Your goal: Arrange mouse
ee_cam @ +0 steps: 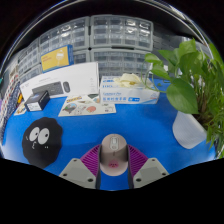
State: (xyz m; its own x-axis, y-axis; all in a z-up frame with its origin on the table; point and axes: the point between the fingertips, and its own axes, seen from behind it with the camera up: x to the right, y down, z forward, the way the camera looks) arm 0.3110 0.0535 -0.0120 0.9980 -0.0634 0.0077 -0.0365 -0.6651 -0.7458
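Gripper view showed our gripper [114, 168] low over a blue mat [130, 125]. We noted a grey mouse [114, 154] between the fingers, both purple pads [92, 158] close against its sides; we took it as gripped. Just left of the fingers lay a black fuzzy toy [41, 141]. Beyond sat a white box [62, 82] and a flat box [122, 93]. At right stood a plant [192, 75] in a white pot [189, 129]. Storage bins [120, 40] lined the back.

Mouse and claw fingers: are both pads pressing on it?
Touching. The gripper view shows the mouse between the claw pads, both purple pads against its sides with no gap visible, above the blue mat.
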